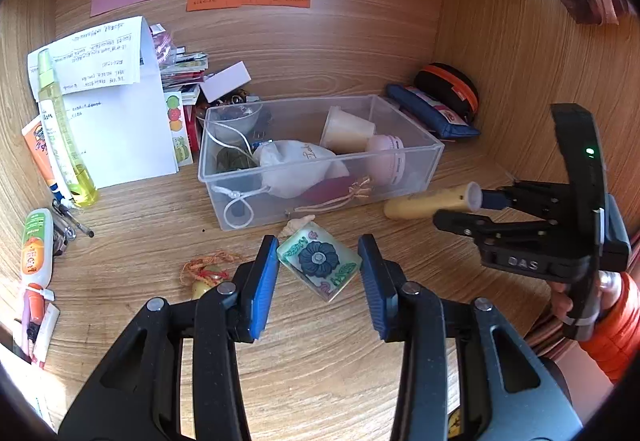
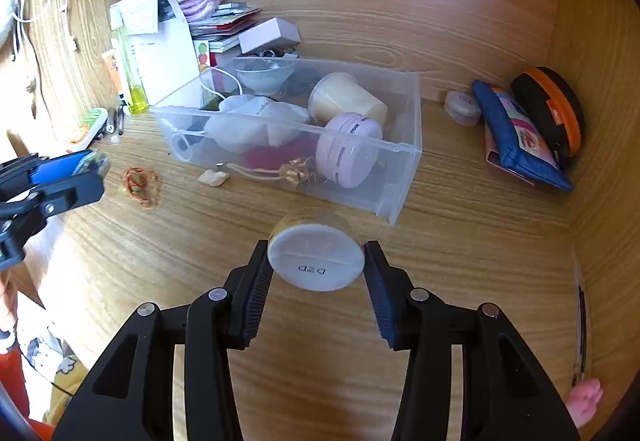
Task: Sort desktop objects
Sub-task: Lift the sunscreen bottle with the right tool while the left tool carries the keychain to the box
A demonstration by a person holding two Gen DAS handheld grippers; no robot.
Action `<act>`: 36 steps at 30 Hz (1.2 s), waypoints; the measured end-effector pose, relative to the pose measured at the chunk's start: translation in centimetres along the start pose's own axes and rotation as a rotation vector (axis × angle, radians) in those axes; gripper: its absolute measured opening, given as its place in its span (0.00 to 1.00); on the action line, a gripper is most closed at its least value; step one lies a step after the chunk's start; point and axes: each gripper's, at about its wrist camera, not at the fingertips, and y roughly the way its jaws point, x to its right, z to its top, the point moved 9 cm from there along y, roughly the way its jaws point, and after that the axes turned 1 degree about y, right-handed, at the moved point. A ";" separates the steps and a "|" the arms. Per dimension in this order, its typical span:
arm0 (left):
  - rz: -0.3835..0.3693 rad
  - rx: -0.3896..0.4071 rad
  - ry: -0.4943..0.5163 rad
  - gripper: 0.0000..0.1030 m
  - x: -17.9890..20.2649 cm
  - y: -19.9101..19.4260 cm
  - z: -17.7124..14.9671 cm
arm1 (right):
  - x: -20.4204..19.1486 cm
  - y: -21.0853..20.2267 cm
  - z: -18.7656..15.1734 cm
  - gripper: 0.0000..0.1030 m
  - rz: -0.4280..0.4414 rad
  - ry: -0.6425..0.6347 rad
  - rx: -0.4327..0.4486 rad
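My left gripper (image 1: 319,283) is shut on a clear square tile with a blue flower (image 1: 319,261) and holds it tilted above the desk, in front of the clear plastic bin (image 1: 416,169). My right gripper (image 2: 316,277) is shut on a yellow tube by its white cap end (image 2: 316,257); the tube (image 1: 432,201) shows in the left wrist view lying level, right of the bin. The bin (image 2: 404,177) holds a white pouch (image 1: 296,167), a cream cup (image 1: 348,129), a pink round case (image 2: 348,149) and a clear bowl (image 2: 262,75).
A small shell (image 1: 298,225) and a red-orange knotted charm (image 1: 208,269) lie in front of the bin. Bottles, tubes and pens (image 1: 60,145) stand at the left, papers behind. A blue pouch (image 2: 520,137) and an orange-black case (image 2: 552,109) sit at the right wall.
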 end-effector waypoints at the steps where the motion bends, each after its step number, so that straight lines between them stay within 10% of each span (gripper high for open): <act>1: 0.000 0.003 -0.003 0.39 0.0 0.1 0.3 | 0.2 0.4 0.3 0.42 0.008 0.011 0.001; 21: -0.001 -0.020 -0.068 0.39 -1.5 2.5 1.3 | 0.3 5.0 4.2 0.42 0.101 0.103 0.002; 36: -0.022 0.009 -0.086 0.39 -1.9 2.9 3.7 | -0.4 1.6 5.2 0.24 0.143 0.046 0.071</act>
